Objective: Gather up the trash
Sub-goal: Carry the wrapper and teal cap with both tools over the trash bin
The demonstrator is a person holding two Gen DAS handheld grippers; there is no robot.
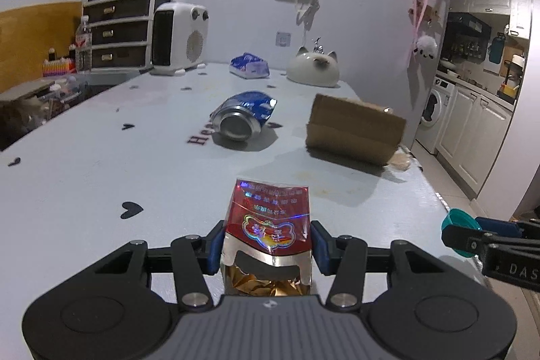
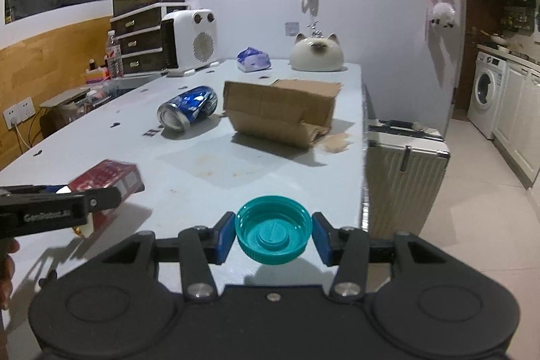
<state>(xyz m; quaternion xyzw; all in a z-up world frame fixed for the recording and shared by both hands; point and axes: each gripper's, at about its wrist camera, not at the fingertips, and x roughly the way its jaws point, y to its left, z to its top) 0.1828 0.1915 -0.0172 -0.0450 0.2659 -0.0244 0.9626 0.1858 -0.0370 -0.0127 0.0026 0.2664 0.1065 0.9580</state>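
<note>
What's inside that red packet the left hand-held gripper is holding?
Through the torn end of the red packet, crumpled gold foil lining shows. Whether anything is left deeper inside cannot be seen; the wrapper covers it.

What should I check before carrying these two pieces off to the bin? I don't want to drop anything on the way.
1. Left gripper shut on the red cigarette pack, pads on both sides: ok.
2. Right gripper shut on the teal bottle cap: ok.
3. Pack lifted off the table: ok, seen from the right wrist view.
4. Cap clear of the table: cannot tell.
5. Bin in sight: not ok, neither view shows one.
6. Trash left on the table: not ok, crushed blue can and cardboard box remain.
</note>
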